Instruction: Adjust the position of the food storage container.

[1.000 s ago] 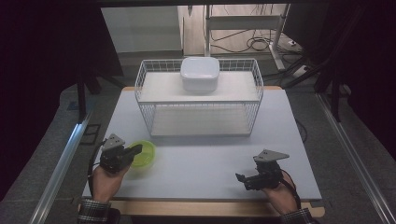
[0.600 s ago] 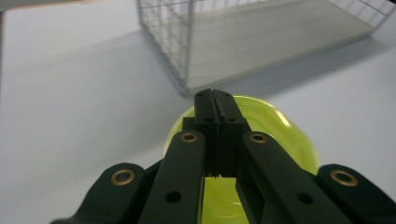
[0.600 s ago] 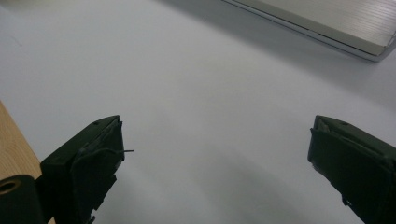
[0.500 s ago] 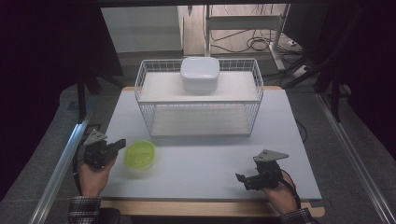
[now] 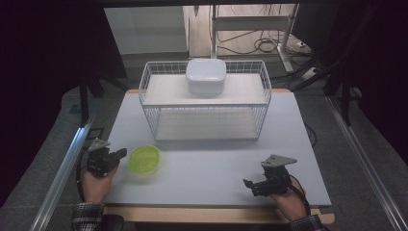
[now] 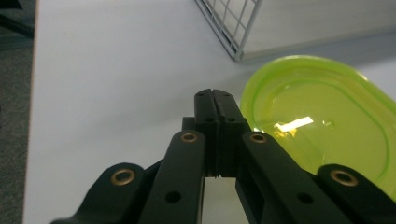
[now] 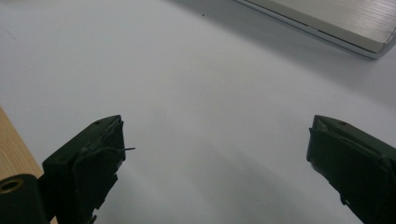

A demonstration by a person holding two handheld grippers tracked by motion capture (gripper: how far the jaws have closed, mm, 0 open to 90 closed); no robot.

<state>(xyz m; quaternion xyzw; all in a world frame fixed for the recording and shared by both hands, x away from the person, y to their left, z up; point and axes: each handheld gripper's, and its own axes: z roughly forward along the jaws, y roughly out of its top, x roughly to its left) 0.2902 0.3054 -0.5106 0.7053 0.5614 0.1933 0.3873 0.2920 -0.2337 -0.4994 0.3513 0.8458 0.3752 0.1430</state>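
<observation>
A lime-green bowl [image 5: 144, 160] sits on the pale table mat at the front left; its rim and glossy inside [image 6: 327, 121] lie just right of my jaws in the left gripper view. My left gripper [image 5: 121, 153] rests beside the bowl's left rim, its jaws pressed together with nothing between them [image 6: 214, 95]. My right gripper [image 5: 248, 186] sits low at the front right, pointing left, its jaws spread wide over bare mat [image 7: 217, 154].
A white wire basket [image 5: 204, 103] stands at the back middle of the table, with a white lidded container [image 5: 206, 76] on its upper shelf. The basket's corner [image 6: 233, 28] and its base edge [image 7: 327, 18] show in the gripper views. The table's wooden front edge [image 5: 192, 214] runs between my hands.
My left gripper has drawn back to the left, off the green bowl toward the table's left edge. The bowl and the right gripper have stayed put.
</observation>
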